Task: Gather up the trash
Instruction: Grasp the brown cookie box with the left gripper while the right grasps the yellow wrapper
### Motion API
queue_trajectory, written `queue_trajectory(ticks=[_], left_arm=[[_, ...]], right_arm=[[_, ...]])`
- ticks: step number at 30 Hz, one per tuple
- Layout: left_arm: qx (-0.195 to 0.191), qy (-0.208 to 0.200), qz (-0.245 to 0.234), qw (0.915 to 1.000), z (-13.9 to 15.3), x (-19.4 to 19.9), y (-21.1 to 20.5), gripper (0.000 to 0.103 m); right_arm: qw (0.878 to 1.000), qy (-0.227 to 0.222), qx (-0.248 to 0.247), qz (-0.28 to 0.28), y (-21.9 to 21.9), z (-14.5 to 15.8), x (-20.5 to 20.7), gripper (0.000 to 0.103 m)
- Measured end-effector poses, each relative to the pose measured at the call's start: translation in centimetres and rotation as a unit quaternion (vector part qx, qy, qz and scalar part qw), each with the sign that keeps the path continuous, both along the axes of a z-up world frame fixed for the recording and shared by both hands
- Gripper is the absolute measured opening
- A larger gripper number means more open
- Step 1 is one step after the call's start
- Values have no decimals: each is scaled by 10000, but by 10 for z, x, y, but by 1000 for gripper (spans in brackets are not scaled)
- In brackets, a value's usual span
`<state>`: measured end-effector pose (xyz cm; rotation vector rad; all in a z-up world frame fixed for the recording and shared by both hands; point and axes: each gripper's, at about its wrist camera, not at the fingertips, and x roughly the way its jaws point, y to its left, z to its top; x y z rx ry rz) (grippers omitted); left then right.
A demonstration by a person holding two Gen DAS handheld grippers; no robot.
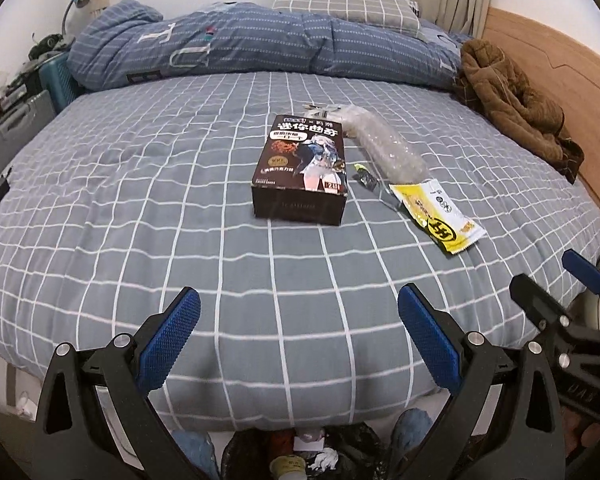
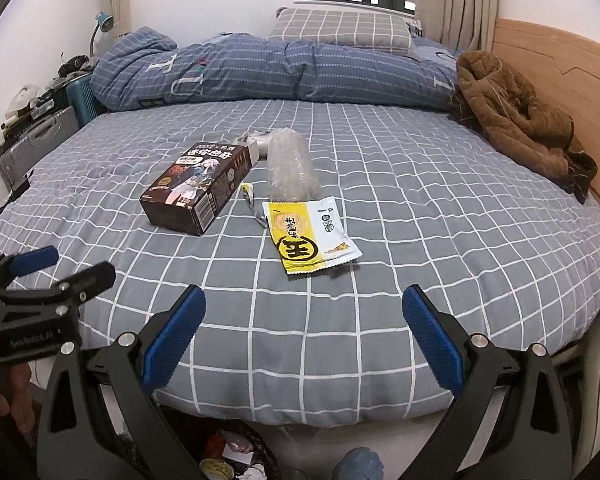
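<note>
Both my grippers, left (image 1: 298, 334) and right (image 2: 304, 334), hover spread wide, empty, short of the dark snack box (image 1: 302, 168) (yellow wrapper (image 1: 440, 216) lying right of it).

On the bed (image 1: 140, 208) a box (image 1: 300, 172) lies near the middle, with a crumpled plastic bag (image 1: 384, 144) just to its right and a small scrap (image 1: 366, 174) between them. A flat wrapper (image 1: 440, 216) lies nearer the foot edge, touching the bag's near end. Behind these a rolled quilt (image 1: 260, 48) stretches across, a pillow (image 1: 344, 6) behind it, a jacket (image 1: 512, 100) at the right by the headboard (image 1: 560, 80). A trash bin (image 1: 300, 456) sits on the floor below the bed's near edge.
</note>
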<state>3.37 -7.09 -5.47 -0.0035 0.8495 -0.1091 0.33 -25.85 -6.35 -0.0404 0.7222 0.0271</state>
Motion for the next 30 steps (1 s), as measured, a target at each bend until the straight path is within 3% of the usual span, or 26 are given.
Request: queue_trajectory(ticks=[17,30], left_arm=[[85,-84,66,9999,2,74,3,97],[60,108,14,9999,-13,145,-2,97]], right_arm=[[9998,159,-67,-41,-8,-15,59,95],[9991,403,11,-141,-20,-33,119,95]])
